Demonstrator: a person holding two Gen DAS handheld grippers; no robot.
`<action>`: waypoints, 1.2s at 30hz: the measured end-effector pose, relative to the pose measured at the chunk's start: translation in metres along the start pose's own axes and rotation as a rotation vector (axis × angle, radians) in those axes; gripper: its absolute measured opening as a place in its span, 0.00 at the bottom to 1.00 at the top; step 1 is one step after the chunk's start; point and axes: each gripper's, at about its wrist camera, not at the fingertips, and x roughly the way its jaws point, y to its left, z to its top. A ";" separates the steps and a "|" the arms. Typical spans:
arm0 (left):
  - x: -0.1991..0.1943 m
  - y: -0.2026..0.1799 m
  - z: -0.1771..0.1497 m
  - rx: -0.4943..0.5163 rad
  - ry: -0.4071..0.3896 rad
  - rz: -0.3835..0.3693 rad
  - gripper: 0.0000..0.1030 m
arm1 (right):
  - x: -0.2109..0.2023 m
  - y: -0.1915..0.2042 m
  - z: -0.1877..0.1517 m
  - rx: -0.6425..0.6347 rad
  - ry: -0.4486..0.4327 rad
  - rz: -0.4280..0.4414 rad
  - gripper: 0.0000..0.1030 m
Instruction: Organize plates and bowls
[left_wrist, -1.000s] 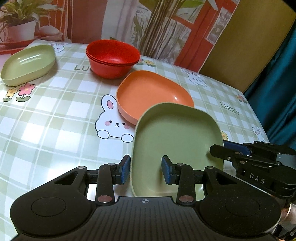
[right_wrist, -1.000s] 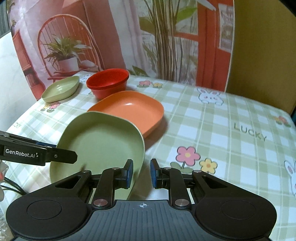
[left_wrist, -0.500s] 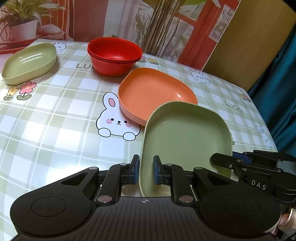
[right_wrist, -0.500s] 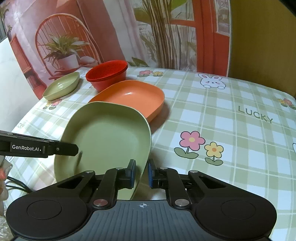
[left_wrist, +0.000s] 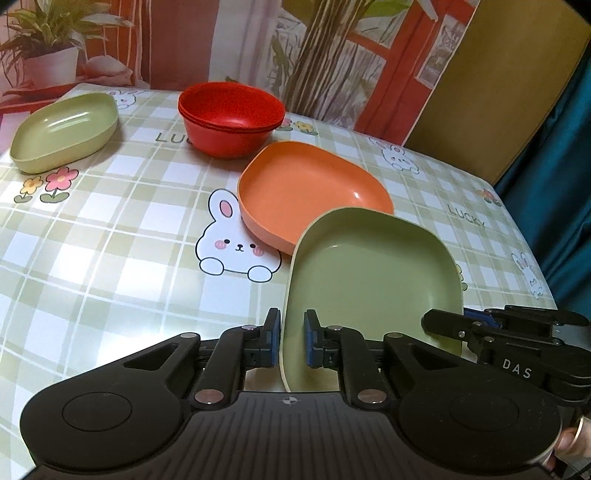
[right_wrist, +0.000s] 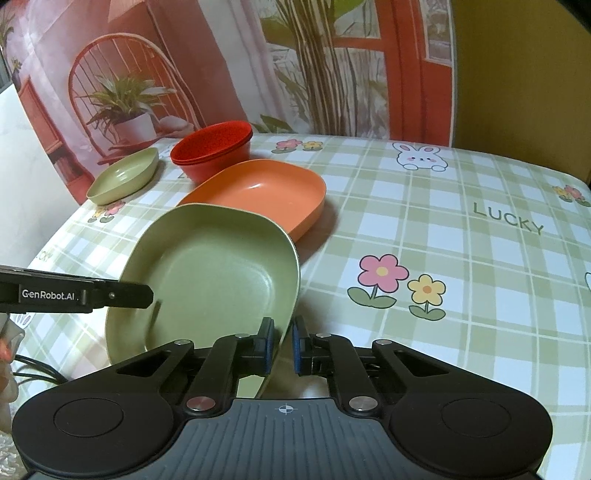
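Note:
A large green plate (left_wrist: 373, 288) (right_wrist: 207, 280) hangs between my two grippers, tilted, its far rim covering the near edge of an orange plate (left_wrist: 310, 188) (right_wrist: 258, 192). My left gripper (left_wrist: 291, 341) is shut on the plate's left rim; its tip (right_wrist: 146, 295) shows in the right wrist view. My right gripper (right_wrist: 283, 345) has the opposite rim between its pads, and its jaws are closing on it; in the left wrist view it (left_wrist: 436, 323) comes in from the right. Stacked red bowls (left_wrist: 229, 114) (right_wrist: 212, 151) and a small green dish (left_wrist: 62, 129) (right_wrist: 123, 177) sit further back.
The checked tablecloth (left_wrist: 110, 258) (right_wrist: 461, 258) with rabbits and flowers covers the table. A printed backdrop (right_wrist: 221, 55) stands behind it. The table edge runs close on the right, by a teal curtain (left_wrist: 561, 184). Cables (right_wrist: 33, 369) hang at the left edge.
Both grippers have closed onto the green plate's rims. The plate has tilted and shifted toward the orange plate, now overlapping its near edge.

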 end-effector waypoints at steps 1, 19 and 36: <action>-0.001 0.000 0.000 0.003 -0.006 -0.001 0.14 | -0.001 0.000 0.000 0.002 -0.003 0.002 0.09; -0.007 0.007 -0.001 0.004 -0.031 -0.014 0.14 | -0.002 0.000 0.003 0.029 0.002 0.011 0.09; -0.010 0.003 0.042 0.138 -0.074 -0.028 0.14 | 0.000 -0.009 0.035 0.160 -0.026 0.039 0.09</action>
